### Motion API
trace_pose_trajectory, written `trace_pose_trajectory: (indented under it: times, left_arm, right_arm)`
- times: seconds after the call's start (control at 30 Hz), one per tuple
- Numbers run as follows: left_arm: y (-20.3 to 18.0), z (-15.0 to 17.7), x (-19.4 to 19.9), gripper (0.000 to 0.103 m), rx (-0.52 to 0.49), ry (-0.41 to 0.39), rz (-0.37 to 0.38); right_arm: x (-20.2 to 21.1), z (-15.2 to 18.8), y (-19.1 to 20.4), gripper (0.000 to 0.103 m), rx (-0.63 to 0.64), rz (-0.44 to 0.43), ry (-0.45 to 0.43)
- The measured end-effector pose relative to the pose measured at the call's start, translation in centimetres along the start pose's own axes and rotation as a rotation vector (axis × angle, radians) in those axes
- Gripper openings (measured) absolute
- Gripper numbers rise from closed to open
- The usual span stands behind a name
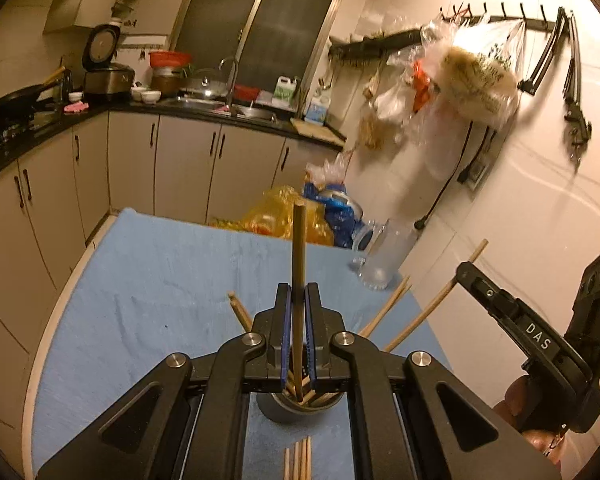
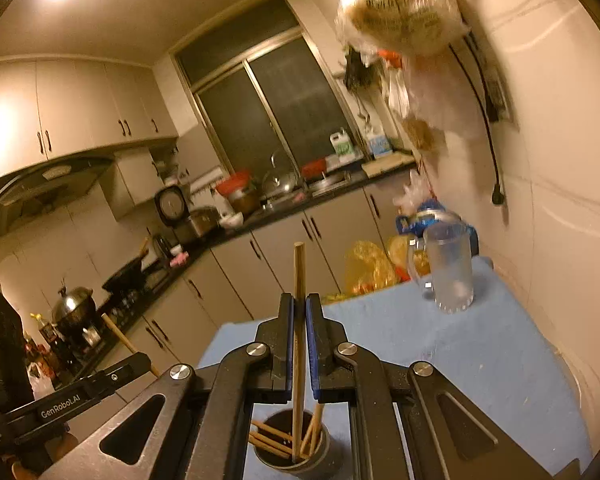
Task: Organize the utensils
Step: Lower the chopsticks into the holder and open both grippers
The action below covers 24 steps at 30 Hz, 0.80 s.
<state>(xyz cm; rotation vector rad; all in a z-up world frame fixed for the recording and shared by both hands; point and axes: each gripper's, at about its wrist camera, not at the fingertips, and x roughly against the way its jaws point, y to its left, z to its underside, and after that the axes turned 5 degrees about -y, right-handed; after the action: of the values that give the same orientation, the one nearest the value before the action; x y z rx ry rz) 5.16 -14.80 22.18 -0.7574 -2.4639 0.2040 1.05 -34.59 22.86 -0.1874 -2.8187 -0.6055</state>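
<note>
In a dim kitchen, both sets of jaws are clamping shut on a chopstick apiece. The left gripper (image 1: 299, 320) is pinching a dark brown wooden chopstick (image 1: 299, 264) that stands nearly upright between its blue pads, the lower end reaching into the round dark metal utensil holder (image 1: 300, 410) just below. The right gripper (image 2: 299, 330) is holding a lighter wooden chopstick (image 2: 299, 296) in the same manner, its lower tip sitting inside the holder's mouth (image 2: 290, 454) among several others leaning against the rim.

The holder is standing on the table (image 1: 148, 280), which is covered in blue cloth, close to the near edge. A few loose pale wooden chopsticks (image 1: 298, 458) are lying flat on the cloth on its near side. A clear plastic pitcher with a handle (image 2: 448, 268) is standing near the far right corner, beside the white wall, with yellow and blue plastic bags (image 1: 284, 216) just beyond the far edge.

The step in hand appears to be dropping chopsticks into the holder. The next move probably calls for each stick to be lowered well inside the rim before the jaws part, so neither tips out, then for the loose ones on the cloth to be collected.
</note>
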Motion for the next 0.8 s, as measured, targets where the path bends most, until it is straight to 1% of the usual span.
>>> trace_pose_trajectory:
  times: [0.17,0.27,0.37,0.4,0.47,0.53,0.63,0.7,0.77,0.8]
  left_arm:
    - [0.3,1.3,-1.6,0.006,-0.013,0.038,-0.016]
    - [0.7,1.6,-2.0,0.006,-0.001,0.048,-0.019]
    - [1.0,1.5,-1.8,0.007,0.006,0.043,-0.026]
    - [1.3,1.4,-1.6,0.009,0.013,0.043,-0.022]
    - [1.4,1.3,-1.0,0.011,0.02,0.034,-0.014]
    - [1.3,1.3,-0.2,0.013,0.025,0.0,-0.013]
    - [1.2,1.4,1.4,0.018,0.023,-0.028,-0.006]
    - [1.2,2.0,2.7,0.02,0.014,-0.049,-0.015]
    - [1.2,2.7,3.8,0.022,0.002,-0.064,-0.02]
    - [1.2,3.0,4.1,0.023,-0.001,-0.07,-0.023]
  right_arm:
    - [-1.7,1.8,-0.5,0.007,0.001,0.001,0.072]
    - [-2.3,2.2,-0.9,0.009,-0.007,0.001,0.099]
    - [-2.2,2.0,-1.1,0.009,-0.018,-0.013,0.103]
    - [-2.0,1.9,-1.0,0.009,-0.014,-0.011,0.098]
    - [-1.5,1.7,-1.0,0.012,-0.015,-0.017,0.088]
    - [-0.6,1.5,-0.9,0.014,-0.016,-0.029,0.071]
    - [1.1,1.4,-0.9,0.021,-0.015,-0.038,0.048]
    - [2.4,1.8,-1.1,0.024,-0.011,-0.038,0.036]
    - [3.4,2.7,-1.3,0.03,-0.003,-0.031,0.037]
    - [3.9,3.2,-1.4,0.032,-0.003,-0.03,0.04]
